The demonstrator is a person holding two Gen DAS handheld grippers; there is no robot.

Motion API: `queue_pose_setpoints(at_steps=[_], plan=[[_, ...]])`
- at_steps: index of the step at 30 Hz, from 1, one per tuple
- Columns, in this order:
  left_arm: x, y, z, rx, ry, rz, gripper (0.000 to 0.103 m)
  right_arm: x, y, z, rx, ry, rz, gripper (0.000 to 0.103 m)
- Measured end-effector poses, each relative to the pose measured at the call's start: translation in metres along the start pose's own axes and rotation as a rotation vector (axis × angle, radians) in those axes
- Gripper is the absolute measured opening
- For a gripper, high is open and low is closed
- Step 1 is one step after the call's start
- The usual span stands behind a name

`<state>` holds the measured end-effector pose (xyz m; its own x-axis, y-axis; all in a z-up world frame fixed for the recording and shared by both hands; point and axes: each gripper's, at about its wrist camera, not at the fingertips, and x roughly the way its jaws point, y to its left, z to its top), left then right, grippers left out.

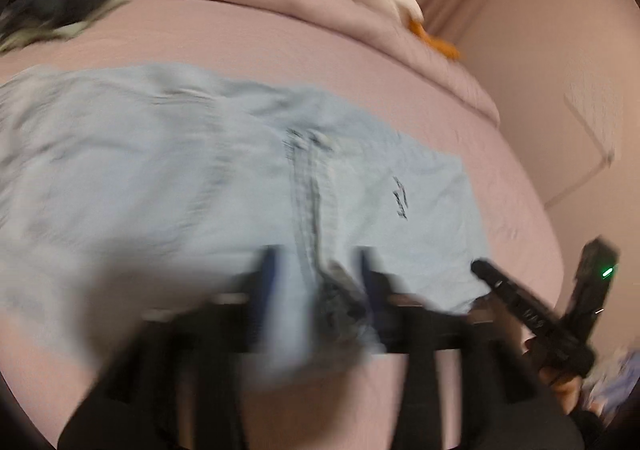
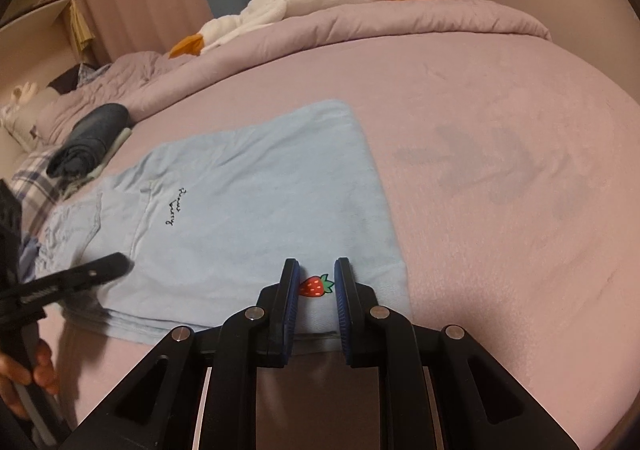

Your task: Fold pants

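Both my grippers tilt down over the light blue pants (image 2: 248, 217) lying folded on the pink bed (image 2: 500, 169). My left gripper (image 1: 320, 274) sits half open astride the crotch seam, not pinching. My right gripper (image 2: 316, 282) is narrow, jaws gapped around the strawberry patch (image 2: 316, 286), gripping nothing.

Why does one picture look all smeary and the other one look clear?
In the left wrist view, motion blur smears the pants and the left hand-held gripper. In the right wrist view, the picture is sharp: the strawberry and the script lettering are crisp. Both views bulge at the edges from the fisheye lens, with dark corners.
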<state>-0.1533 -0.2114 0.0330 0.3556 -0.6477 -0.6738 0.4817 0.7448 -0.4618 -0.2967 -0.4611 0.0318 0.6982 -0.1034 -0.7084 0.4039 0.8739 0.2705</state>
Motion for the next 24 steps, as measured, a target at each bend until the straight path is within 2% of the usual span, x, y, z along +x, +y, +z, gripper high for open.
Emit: queue_pose_setpoints(at_steps=[2, 4, 6, 8, 11, 13, 16, 21, 24], plan=[[-0.023, 0.014, -0.004, -0.049, -0.043, -0.016, 0.053, -0.002, -0.001, -0.003, 0.001, -0.004, 0.002, 0.017], [-0.044, 0.033, -0.009, -0.106, -0.057, 0.003, 0.052, -0.005, -0.001, -0.008, 0.000, -0.014, -0.001, 0.017], [-0.062, 0.052, -0.017, -0.178, -0.078, -0.018, 0.052, -0.006, 0.000, -0.012, 0.003, -0.025, -0.004, 0.017], [-0.080, 0.080, -0.029, -0.297, -0.087, -0.051, 0.053, -0.007, 0.000, -0.013, 0.009, -0.036, -0.007, 0.017], [-0.095, 0.117, -0.045, -0.466, -0.103, -0.090, 0.053, -0.007, 0.000, -0.013, 0.014, -0.042, -0.008, 0.017], [-0.099, 0.132, -0.051, -0.536, -0.112, -0.086, 0.052, -0.007, 0.000, -0.014, 0.017, -0.047, -0.006, 0.018], [-0.099, 0.154, -0.056, -0.652, -0.146, -0.150, 0.052, -0.007, -0.001, -0.014, 0.017, -0.049, -0.005, 0.018], [-0.092, 0.159, -0.037, -0.683, -0.164, -0.115, 0.052, -0.007, 0.000, -0.013, 0.007, -0.049, -0.005, 0.023], [-0.084, 0.162, -0.026, -0.706, -0.157, -0.126, 0.052, -0.007, 0.001, -0.012, 0.004, -0.044, -0.007, 0.026]])
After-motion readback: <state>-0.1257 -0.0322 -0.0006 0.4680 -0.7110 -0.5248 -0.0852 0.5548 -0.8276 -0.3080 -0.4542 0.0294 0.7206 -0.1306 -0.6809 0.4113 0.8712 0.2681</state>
